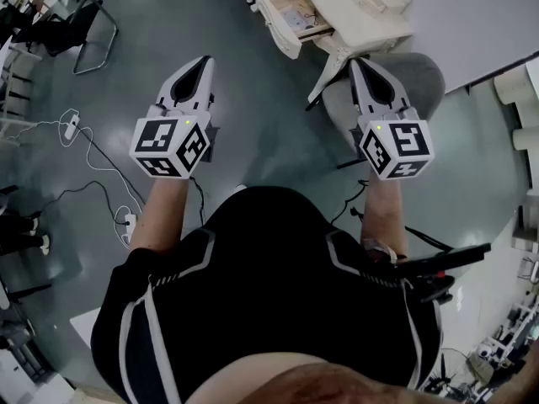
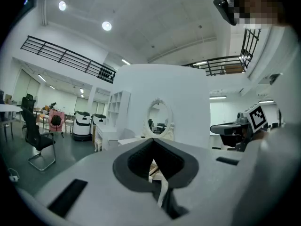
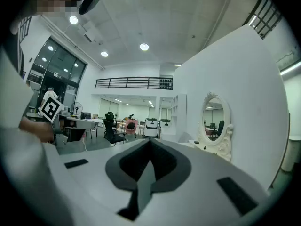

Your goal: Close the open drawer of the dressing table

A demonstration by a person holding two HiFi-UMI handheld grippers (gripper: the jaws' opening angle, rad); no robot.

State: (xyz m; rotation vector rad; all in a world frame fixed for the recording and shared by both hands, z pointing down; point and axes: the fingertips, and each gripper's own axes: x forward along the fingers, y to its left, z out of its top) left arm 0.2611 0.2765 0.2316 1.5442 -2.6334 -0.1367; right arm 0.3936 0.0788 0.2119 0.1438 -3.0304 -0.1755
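Note:
The cream dressing table (image 1: 358,11) stands at the top of the head view, and its drawer (image 1: 290,15) is pulled out toward the left with papers inside. My left gripper (image 1: 205,61) hovers over the floor, left of and short of the drawer, jaws shut on nothing. Beside the table's leg and above a grey stool (image 1: 417,78), my right gripper (image 1: 356,62) is also shut and empty. In the left gripper view my left gripper (image 2: 153,142) points at the table's oval mirror (image 2: 159,118). From my right gripper (image 3: 150,142) the mirror (image 3: 215,121) lies to the right.
White cables and a power strip (image 1: 126,219) lie on the grey floor at the left. A black chair (image 1: 76,28) stands at the far left. A white partition wall (image 3: 235,88) backs the dressing table. A white shelf unit (image 2: 117,107) stands left of the table.

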